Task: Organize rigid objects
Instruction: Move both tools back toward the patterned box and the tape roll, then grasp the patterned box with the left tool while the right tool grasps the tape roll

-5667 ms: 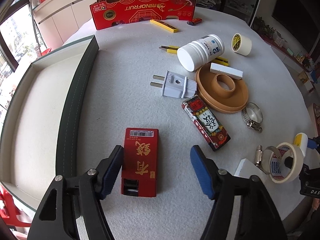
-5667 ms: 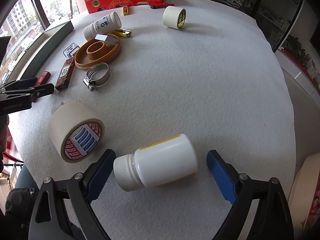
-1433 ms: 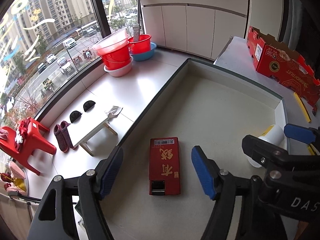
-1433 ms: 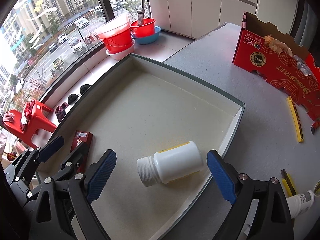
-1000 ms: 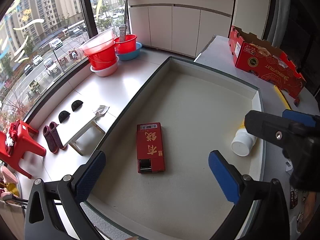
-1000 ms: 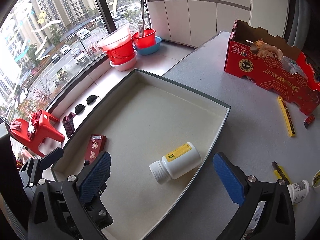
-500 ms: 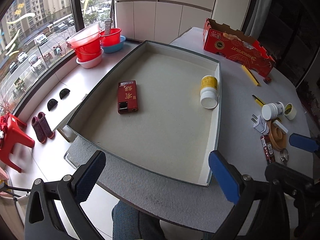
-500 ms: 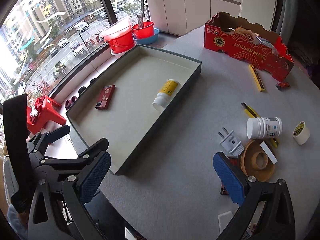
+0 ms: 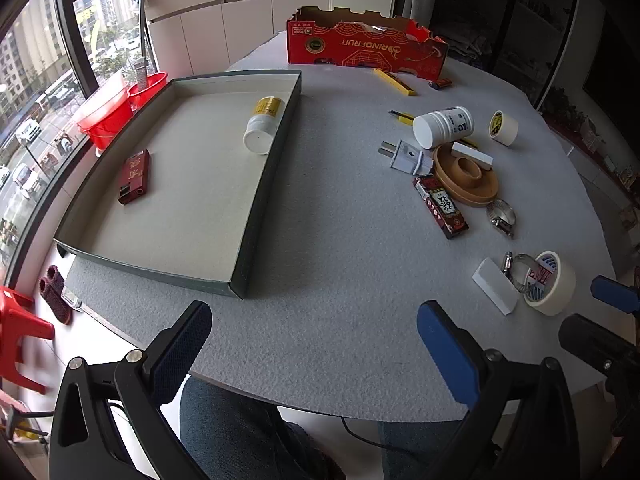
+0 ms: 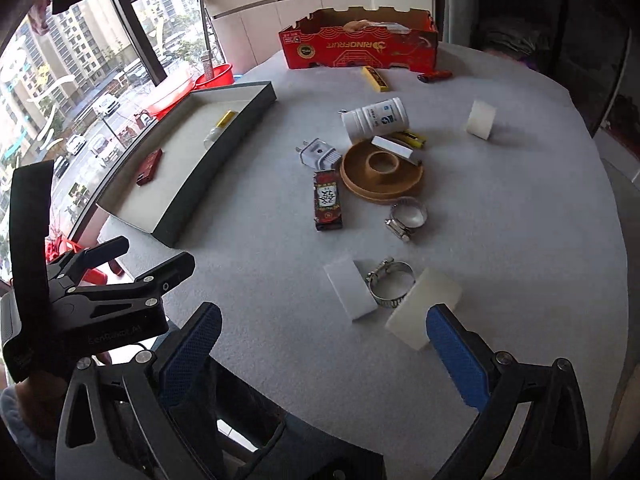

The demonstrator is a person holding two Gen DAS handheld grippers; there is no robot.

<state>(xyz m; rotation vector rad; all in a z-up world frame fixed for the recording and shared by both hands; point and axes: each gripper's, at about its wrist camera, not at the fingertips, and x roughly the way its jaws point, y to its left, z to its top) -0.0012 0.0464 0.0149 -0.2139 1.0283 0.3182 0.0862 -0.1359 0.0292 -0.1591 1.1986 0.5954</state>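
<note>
A grey tray [image 9: 264,204] [image 10: 208,184] lies on the left of the round table. In it lie a red box [image 9: 134,176] [image 10: 149,166] and a white bottle with a yellow label [image 9: 262,128] [image 10: 218,127]. My left gripper [image 9: 312,344] is open and empty above the table's near edge; it also shows in the right wrist view [image 10: 140,256]. My right gripper [image 10: 320,344] is open and empty, pulled back over the near edge. A tape roll [image 9: 550,282] [image 10: 426,306], white block [image 9: 494,285] [image 10: 351,288] and hose clamp [image 10: 390,282] lie close to it.
On the table's right side lie a second white bottle [image 9: 442,126], a plug [image 9: 406,158], a brown ring dish [image 9: 466,178], a dark red packet [image 9: 440,205], another clamp [image 9: 501,216] and a small tape roll [image 9: 503,127]. A red carton [image 9: 364,50] stands at the back.
Both grippers let go of the red box and the white bottle in the tray, then pulled back and up from it to the table's near edge.
</note>
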